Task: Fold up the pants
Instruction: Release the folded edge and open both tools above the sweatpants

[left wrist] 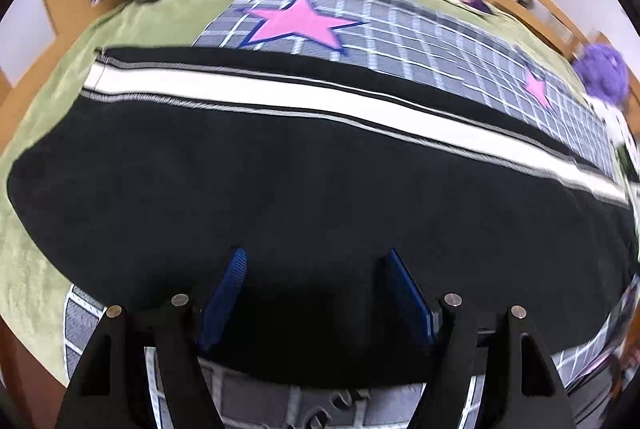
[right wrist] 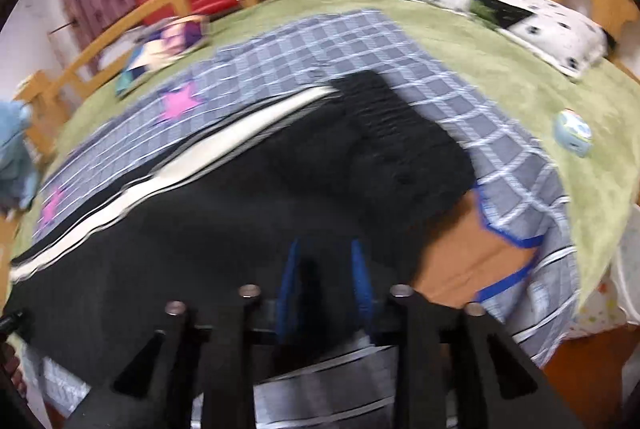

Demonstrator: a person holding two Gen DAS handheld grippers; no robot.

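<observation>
1. Two tools over one pair of pants (left wrist: 320,197) on the bed (left wrist: 40,269). Pants lie lengthwise on a grey checked blanket (left wrist: 400,25) with pink stars, over a green cover.
2. Progress, my read: legs look stacked, one white side stripe (left wrist: 280,97) on top, so the lengthwise fold seems done. Cross folds still left. Waistband end (right wrist: 384,109) lies flat toward the pillow (right wrist: 520,17).
3. Left tool (left wrist: 316,261): released, jaws wide, nothing between them, pads just above the black cloth near its near edge. Contact: cannot tell.
4. Right tool (right wrist: 326,253): jaws narrow, black cloth directly behind them. View is blurred; whether it's pinching the fabric I cannot tell.
5. Materials: pants are matte black knit, soft, thick-looking; stripe is smooth white with thin ribbed grey piping either side. Waistband is gathered, puckered elastic.
6. Blanket: flat woven check, blue-edged star appliqués. Cover: fuzzy fleece. Bed frame: light wood rails.
7. Shape: long even band, hem end squared, edges rounded by lens.
</observation>
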